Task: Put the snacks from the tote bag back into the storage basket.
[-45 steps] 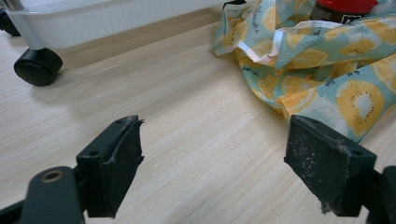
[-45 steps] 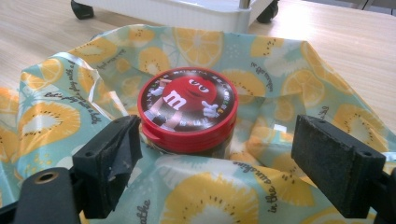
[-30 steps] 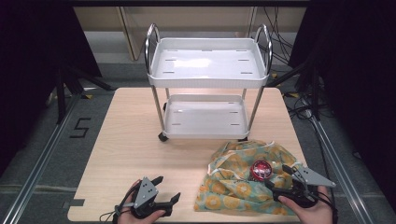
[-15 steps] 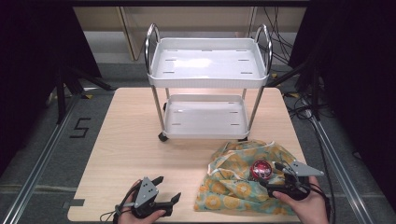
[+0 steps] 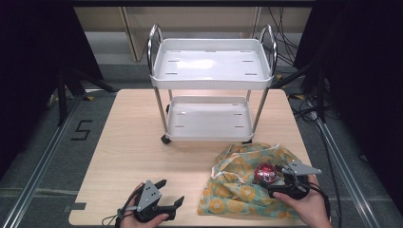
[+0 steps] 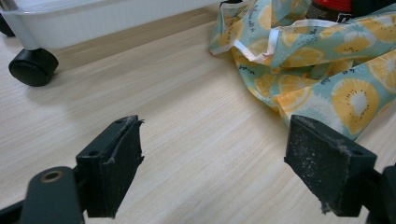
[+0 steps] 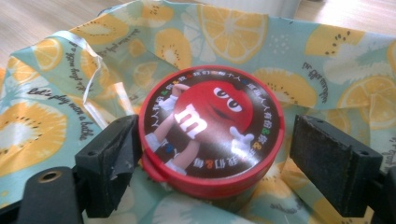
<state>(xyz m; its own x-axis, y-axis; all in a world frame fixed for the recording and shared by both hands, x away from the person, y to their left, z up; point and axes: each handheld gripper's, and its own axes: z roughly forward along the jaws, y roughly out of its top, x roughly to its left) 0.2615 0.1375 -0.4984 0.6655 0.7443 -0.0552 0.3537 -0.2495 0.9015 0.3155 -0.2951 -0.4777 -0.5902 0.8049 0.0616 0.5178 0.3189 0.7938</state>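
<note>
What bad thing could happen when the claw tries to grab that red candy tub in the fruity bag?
The right claw is open around the red candy tub. One jaw seems to touch the lid's edge while the other stands apart, so closing might push the round tub sideways or let it slip out. The lemon-print bag bunches loosely around the tub, so a jaw could pinch cloth too. The left claw isn't holding the bag, so the bag may lift along.

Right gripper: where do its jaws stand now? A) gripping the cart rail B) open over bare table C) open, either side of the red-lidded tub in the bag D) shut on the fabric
C: in the right gripper view the right gripper has its jaws apart on either side of the red-lidded tub, which sits in the fruit-print bag; the right jaw stands clear of it.
</note>
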